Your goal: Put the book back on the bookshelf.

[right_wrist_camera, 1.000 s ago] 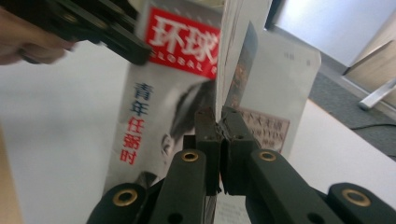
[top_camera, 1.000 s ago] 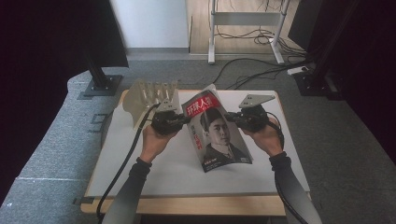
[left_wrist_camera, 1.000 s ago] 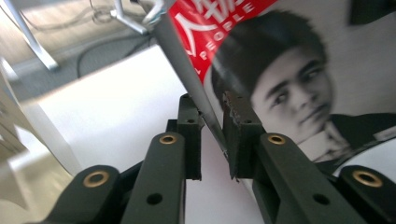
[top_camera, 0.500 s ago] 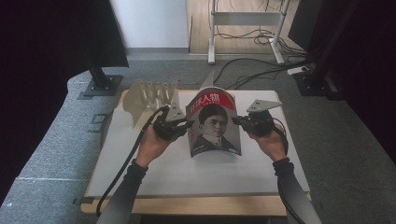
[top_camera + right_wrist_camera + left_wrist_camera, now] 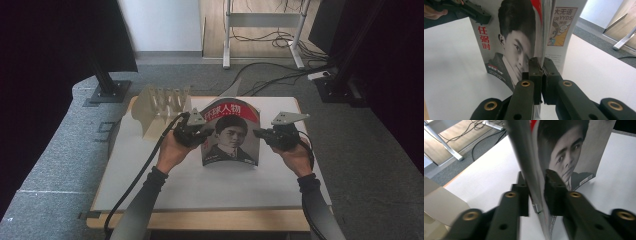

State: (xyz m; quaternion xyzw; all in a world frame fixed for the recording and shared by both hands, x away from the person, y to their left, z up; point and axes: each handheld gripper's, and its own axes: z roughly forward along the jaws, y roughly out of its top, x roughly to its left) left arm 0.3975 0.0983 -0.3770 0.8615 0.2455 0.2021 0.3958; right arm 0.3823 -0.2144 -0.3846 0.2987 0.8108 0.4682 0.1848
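Observation:
A magazine (image 5: 230, 137) with a man's portrait and red characters on its cover stands upright on the white table (image 5: 200, 185), cover toward me, bowed slightly. My left gripper (image 5: 202, 134) grips its left, spine edge; in the left gripper view the jaws (image 5: 536, 192) have just been closing with the magazine (image 5: 569, 150) between the pads. My right gripper (image 5: 257, 133) is shut on the right, open edge, its pads (image 5: 541, 67) pinching the pages of the magazine (image 5: 509, 37). The left gripper (image 5: 474, 11) appears at the top left of the right gripper view.
A pale wooden slotted rack (image 5: 160, 102) stands at the table's back left, close behind my left hand. Grey carpet, cables and a desk frame (image 5: 227, 55) lie beyond the far edge. Bare white tabletop stretches in front of the magazine.
The magazine went from leaning slantwise with its cover tilted up to standing upright and square to me. Both hands moved a little nearer and lower with it.

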